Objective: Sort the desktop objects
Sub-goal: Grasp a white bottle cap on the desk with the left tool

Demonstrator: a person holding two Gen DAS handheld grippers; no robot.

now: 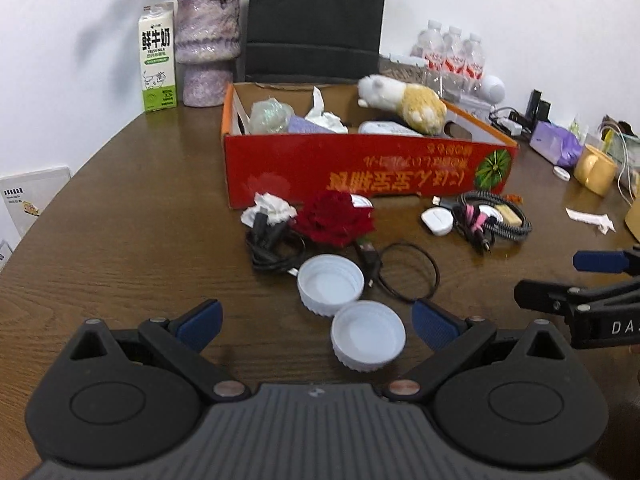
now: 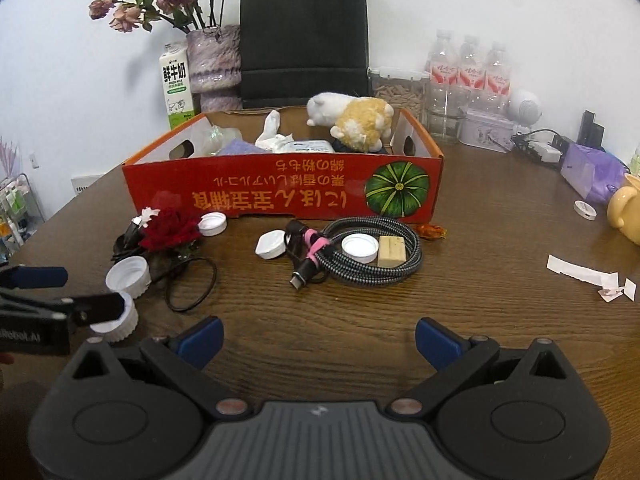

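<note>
A red cardboard box stands on the brown table, holding a plush toy, tissues and packets. Before it lie a red rose, black cables, two white caps, a braided cable coil and a tan block. My left gripper is open, its blue pads either side of the nearer white cap. My right gripper is open over bare table, short of the braided coil. Each gripper shows at the edge of the other's view.
Behind the box stand a milk carton, a purple vase, a black paper bag and water bottles. At the right are a yellow mug, a purple pouch and paper scraps.
</note>
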